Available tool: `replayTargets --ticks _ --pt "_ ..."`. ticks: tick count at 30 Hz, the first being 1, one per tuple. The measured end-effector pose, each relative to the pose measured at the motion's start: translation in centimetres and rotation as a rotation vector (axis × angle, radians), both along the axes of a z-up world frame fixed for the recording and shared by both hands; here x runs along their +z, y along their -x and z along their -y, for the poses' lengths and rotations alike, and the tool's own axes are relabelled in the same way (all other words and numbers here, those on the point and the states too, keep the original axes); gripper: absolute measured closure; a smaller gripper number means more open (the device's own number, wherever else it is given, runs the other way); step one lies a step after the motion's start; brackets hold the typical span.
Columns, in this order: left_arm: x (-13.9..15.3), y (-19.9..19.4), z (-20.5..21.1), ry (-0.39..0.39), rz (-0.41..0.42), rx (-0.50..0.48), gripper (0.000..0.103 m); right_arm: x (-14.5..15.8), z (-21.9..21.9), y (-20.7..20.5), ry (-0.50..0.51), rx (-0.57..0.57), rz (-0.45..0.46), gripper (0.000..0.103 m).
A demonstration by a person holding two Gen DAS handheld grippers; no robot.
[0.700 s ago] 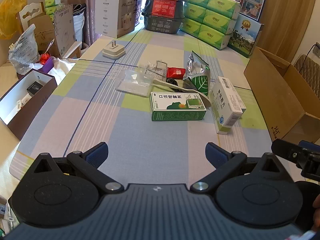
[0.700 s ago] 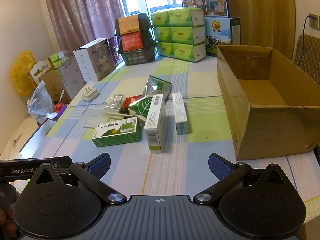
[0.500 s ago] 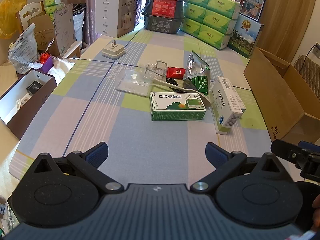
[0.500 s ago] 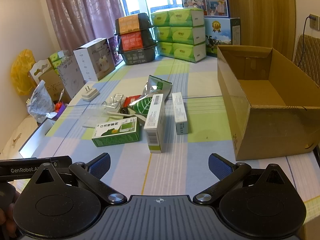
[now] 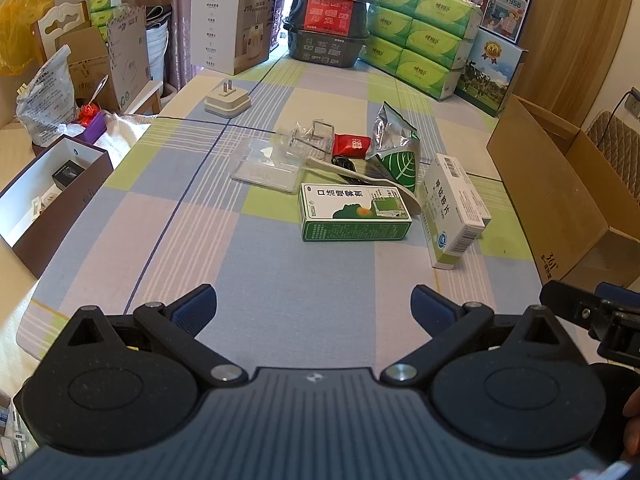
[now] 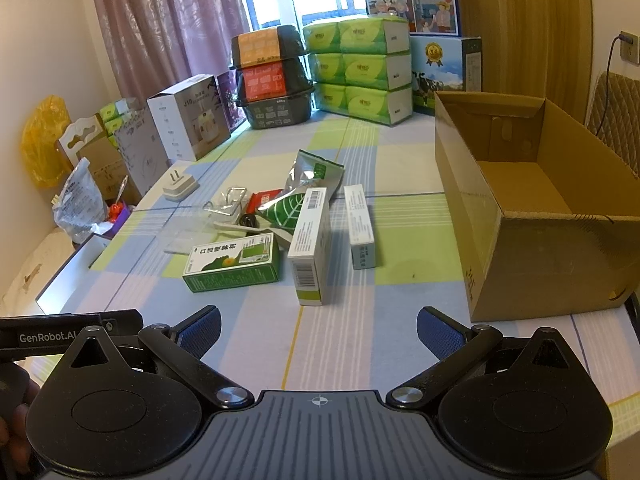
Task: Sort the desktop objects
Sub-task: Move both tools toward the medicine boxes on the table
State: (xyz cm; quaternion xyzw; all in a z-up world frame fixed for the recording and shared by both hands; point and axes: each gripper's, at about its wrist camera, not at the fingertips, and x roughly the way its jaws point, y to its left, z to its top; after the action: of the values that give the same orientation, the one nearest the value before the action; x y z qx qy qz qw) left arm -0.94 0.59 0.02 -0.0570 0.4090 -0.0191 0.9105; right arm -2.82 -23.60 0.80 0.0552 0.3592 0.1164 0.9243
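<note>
Nothing on the table has shifted since the earlier frames; both grippers hang where they were, low over the near edge of the checked cloth.

From the left: a brown open box (image 5: 60,200) sits off the table's edge at 9 o'clock. The left gripper (image 5: 314,306) has its fingers spread wide and released, gripping nothing, with bare cloth ahead of it. At 11 o'clock, well up the table (image 5: 132,240), a white plug adapter (image 5: 227,101) stands alone. The clutter gathers at 12 o'clock: a clear plastic tray (image 5: 268,166), a red packet (image 5: 352,145), a foil bag with a green leaf (image 5: 394,152), a green box (image 5: 354,212) lying flat nearest the grippers, and a white-and-green box (image 5: 452,208) on its side just right of it. A slim white box (image 6: 359,226) lies beside that one, apart from it.

The right gripper (image 6: 319,330) is likewise spread and empty. At its 2 o'clock the open cardboard carton (image 6: 532,240) stands at the table's right edge, with a clear strip of cloth between it and the slim white box.
</note>
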Motion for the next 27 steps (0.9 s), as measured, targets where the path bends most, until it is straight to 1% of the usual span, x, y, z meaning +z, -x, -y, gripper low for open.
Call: replayTargets --ticks 22,27 --pt "0.07 -0.05 0.32 -0.004 -0.011 0.004 0.001 -0.09 0.04 -0.23 0.003 0.003 0.0 0.002" --pt "0.01 -0.1 0.28 0.008 -0.019 0.0 0.001 -0.12 0.01 -0.26 0.004 0.002 -0.006 0.002"
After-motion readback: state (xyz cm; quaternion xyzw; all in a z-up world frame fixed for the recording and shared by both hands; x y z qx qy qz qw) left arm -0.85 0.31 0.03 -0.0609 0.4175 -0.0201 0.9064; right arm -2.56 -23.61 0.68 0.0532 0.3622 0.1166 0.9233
